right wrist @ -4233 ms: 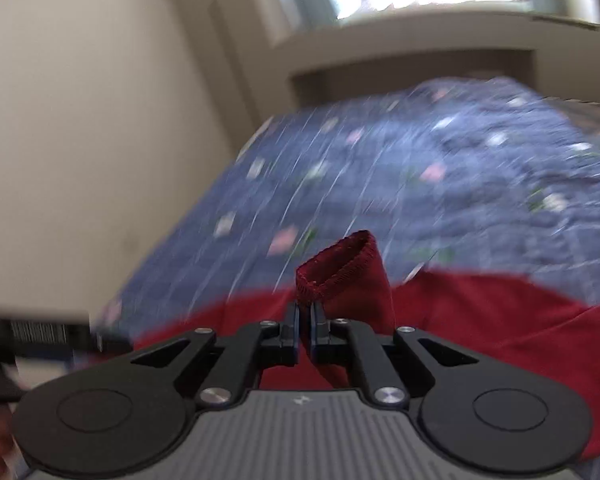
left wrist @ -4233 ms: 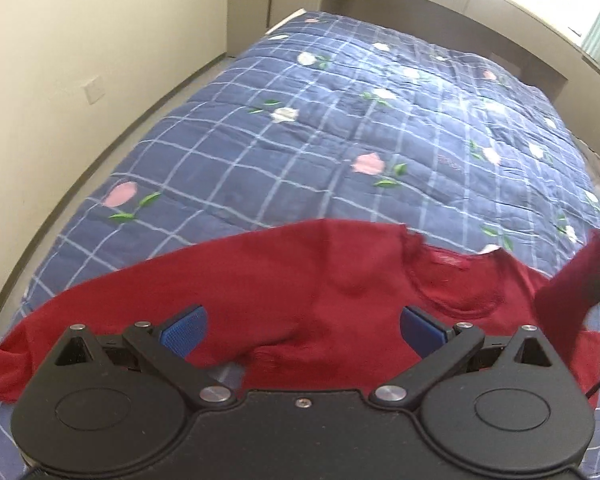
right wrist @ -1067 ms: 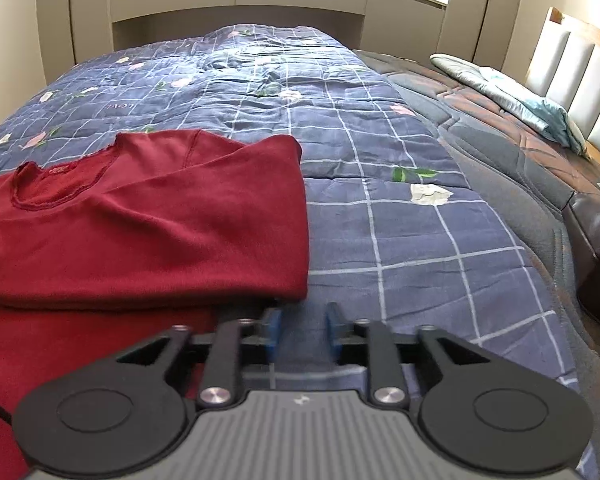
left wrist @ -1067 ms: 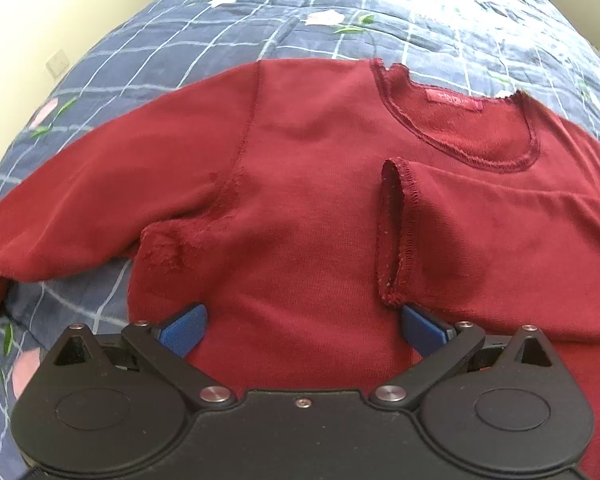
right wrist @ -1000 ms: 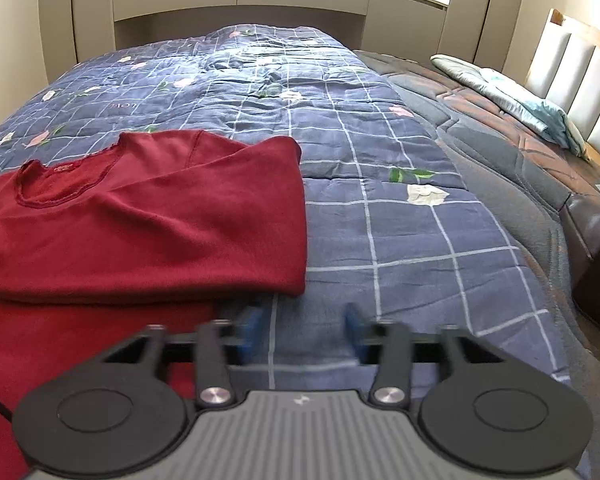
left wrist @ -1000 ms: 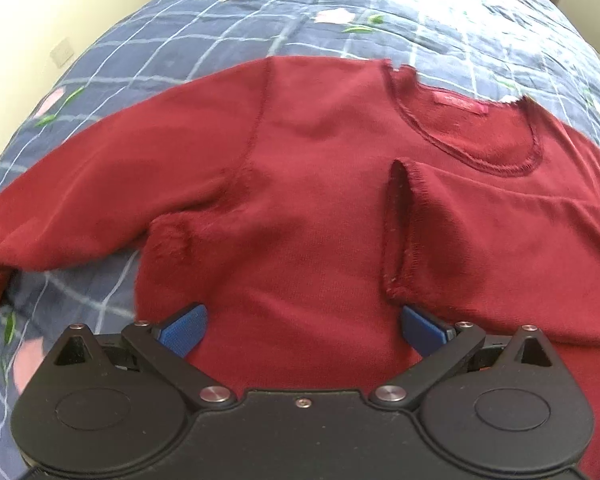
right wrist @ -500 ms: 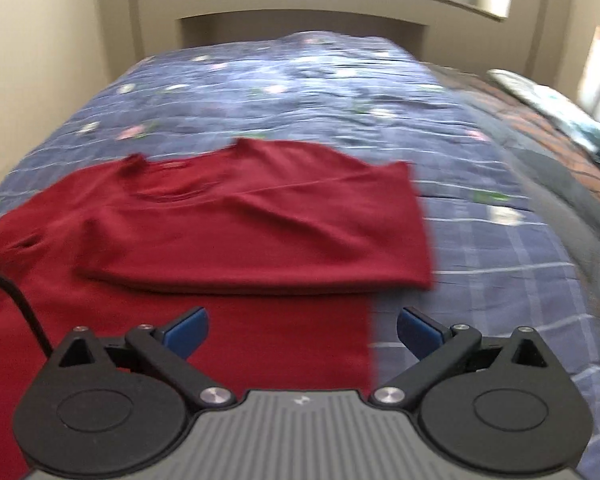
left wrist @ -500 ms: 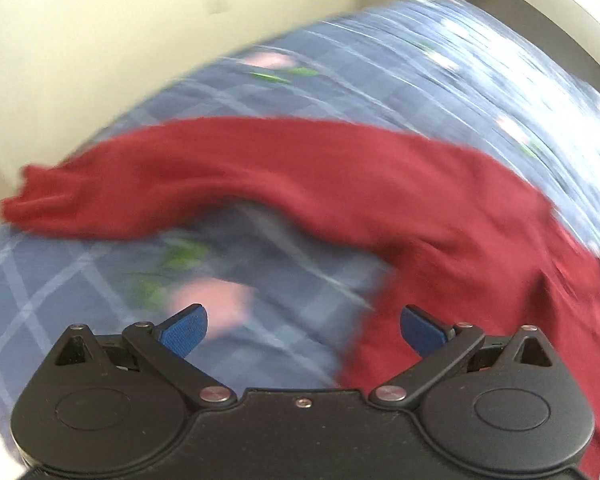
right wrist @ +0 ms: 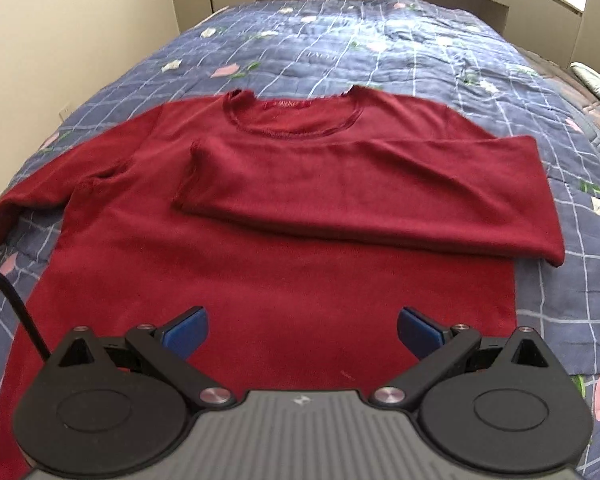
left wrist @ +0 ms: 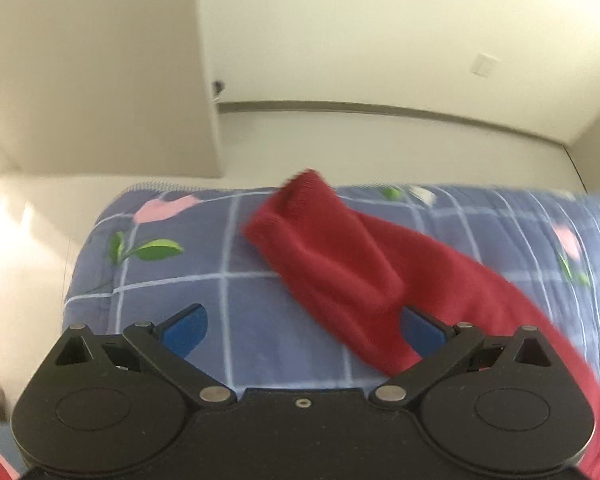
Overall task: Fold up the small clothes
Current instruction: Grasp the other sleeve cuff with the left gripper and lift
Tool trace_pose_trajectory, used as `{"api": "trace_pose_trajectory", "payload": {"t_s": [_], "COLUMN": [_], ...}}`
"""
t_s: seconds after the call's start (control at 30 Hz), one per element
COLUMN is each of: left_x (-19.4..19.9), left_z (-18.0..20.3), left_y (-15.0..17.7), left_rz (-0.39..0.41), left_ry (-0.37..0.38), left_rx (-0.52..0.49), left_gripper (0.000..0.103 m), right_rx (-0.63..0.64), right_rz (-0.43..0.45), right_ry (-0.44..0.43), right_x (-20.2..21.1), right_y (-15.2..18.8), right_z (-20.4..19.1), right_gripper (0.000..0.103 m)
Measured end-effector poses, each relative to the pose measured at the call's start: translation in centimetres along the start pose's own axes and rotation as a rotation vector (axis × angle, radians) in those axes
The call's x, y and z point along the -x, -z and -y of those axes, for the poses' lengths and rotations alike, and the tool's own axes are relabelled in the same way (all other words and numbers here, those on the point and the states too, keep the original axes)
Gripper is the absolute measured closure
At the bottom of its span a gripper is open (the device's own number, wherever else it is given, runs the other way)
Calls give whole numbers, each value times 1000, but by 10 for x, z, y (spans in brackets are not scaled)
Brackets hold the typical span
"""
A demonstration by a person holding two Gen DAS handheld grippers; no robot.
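Observation:
A dark red long-sleeved sweater [right wrist: 228,248] lies flat, neck away from me, on a blue checked floral quilt [right wrist: 380,48]. Its right sleeve [right wrist: 360,184] is folded across the chest. Its left sleeve [right wrist: 32,196] stretches out to the left. In the left wrist view that sleeve's cuff end [left wrist: 324,248] lies near the bed's corner. My left gripper [left wrist: 300,328] is open, just short of the cuff, its right finger by the sleeve. My right gripper [right wrist: 300,328] is open and empty over the sweater's hem.
The quilt's corner [left wrist: 112,240] and bed edge are close beyond the cuff, with floor and cream walls [left wrist: 380,40] behind. A black cable [right wrist: 16,312] runs at the left of the right wrist view. A second bed [right wrist: 596,80] is at the far right.
My left gripper has swung left from the sweater's body to the left sleeve's cuff at the bed corner. My right gripper has opened and moved left, from the folded sleeve's edge to above the hem.

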State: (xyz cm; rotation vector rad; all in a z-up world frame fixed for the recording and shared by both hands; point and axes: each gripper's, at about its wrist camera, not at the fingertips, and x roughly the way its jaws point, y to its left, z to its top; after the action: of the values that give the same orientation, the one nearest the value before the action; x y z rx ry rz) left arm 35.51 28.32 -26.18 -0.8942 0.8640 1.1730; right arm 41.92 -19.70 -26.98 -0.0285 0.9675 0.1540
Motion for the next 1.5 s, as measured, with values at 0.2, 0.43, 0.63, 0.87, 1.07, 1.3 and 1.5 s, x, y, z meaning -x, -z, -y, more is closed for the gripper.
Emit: {"api": "trace_pose_trajectory", "payload": {"t_s": [0.2,0.43,0.63,0.87,1.07,1.3,1.5], "left_x": [-10,1,36,95,155,216,224], "left_z": [-18,-9,7,39,93,166,213], "left_y": [-8,-12,-18,-24,-8,56,132], "left_rz": [12,66,193,329,404,391,233], "left_ry": [32,92,182,406,694,1011,1122], "left_rx": [110,66,2,-109,-258,-506,-660], "left_gripper": [20,96,99,99,99,99,98], "right_rx": [11,33,17,-14,-50,-105,-169], "right_rz": [-53,-78,-75,-51,-23,9,17], "right_ry": [5,13,11,10,17,51,102], "right_x": [-7,-13,-11,-7,-1,8,15], "right_y": [3,4,3,0,-3,-1,7], "right_z": [-2,-5,-1,7,20,48,81], "right_gripper": [0,0,0,0,0,0,0]}}
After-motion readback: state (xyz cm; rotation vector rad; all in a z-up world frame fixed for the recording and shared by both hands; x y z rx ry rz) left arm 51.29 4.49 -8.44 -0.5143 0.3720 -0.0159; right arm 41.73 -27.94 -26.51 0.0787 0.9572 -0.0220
